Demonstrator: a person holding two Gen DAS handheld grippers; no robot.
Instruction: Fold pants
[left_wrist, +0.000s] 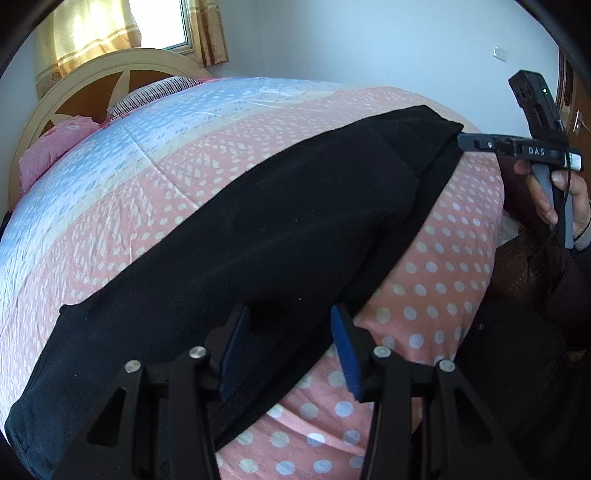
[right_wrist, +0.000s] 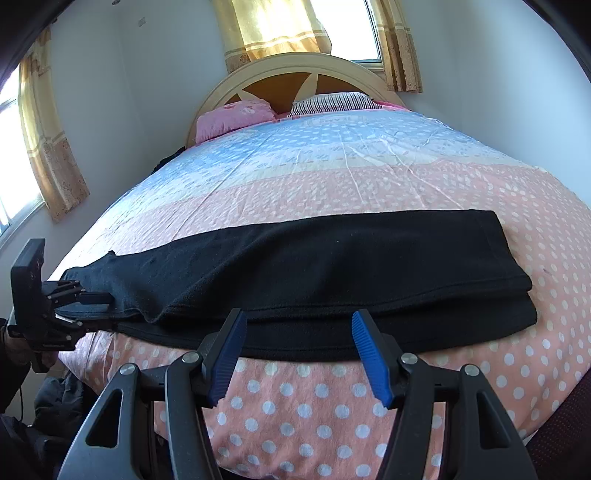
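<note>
Black pants (left_wrist: 277, 229) lie flat across the pink dotted bedspread (left_wrist: 436, 280), folded lengthwise with one leg on the other. My left gripper (left_wrist: 288, 314) hovers open over one end of them, blue pads apart with black cloth below and between them. In the right wrist view the pants (right_wrist: 332, 258) stretch left to right, and the left gripper (right_wrist: 92, 306) sits at their left end. My right gripper (right_wrist: 298, 314) stands open at the pants' near edge, with nothing pinched. From the left wrist view, the right gripper (left_wrist: 466, 142) has its tip at the pants' far corner.
A cream and wood headboard (right_wrist: 295, 70) with a pink pillow (right_wrist: 232, 114) and a striped pillow (right_wrist: 332, 99) is at the bed's far end. Curtained windows (right_wrist: 273, 26) sit behind. A hand (left_wrist: 554, 199) holds the right gripper. Dark clothing (right_wrist: 59, 398) lies beside the bed.
</note>
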